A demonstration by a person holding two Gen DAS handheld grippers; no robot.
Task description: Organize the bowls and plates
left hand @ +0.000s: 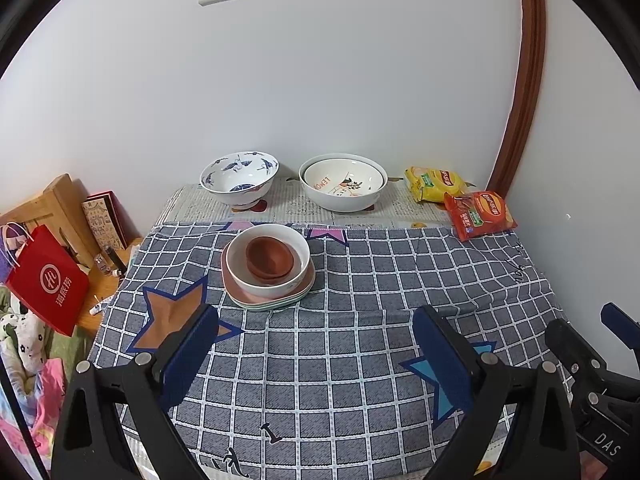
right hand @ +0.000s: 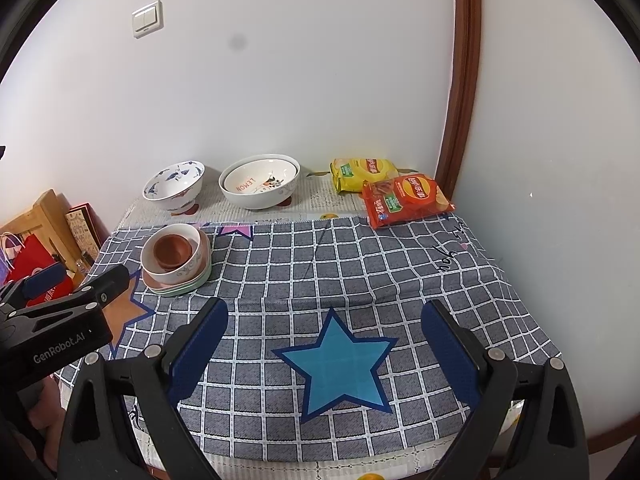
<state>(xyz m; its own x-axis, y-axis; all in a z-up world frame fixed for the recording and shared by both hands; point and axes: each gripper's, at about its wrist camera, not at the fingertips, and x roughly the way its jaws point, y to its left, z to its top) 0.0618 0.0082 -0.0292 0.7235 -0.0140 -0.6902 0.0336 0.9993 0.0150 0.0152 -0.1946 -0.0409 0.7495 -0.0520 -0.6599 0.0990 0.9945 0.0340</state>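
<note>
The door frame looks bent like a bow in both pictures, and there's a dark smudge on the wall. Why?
Left wrist view: fisheye lens curves the door frame, corners go black. Right wrist view: same bowing of the frame; the grey smudge on the wall could be dirt on the lens, I cannot tell. Lighting is soft and even, everything sharp.

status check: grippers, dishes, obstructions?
Left gripper and right gripper open, empty. Brown bowls nested in white bowl on plates. Path unobstructed.

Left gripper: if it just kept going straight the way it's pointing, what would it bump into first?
Probably the stack of dishes: the left gripper, open and empty, points at the white bowl holding brown bowls, on plates. Only checked cloth lies between, though depth is uncertain.
</note>
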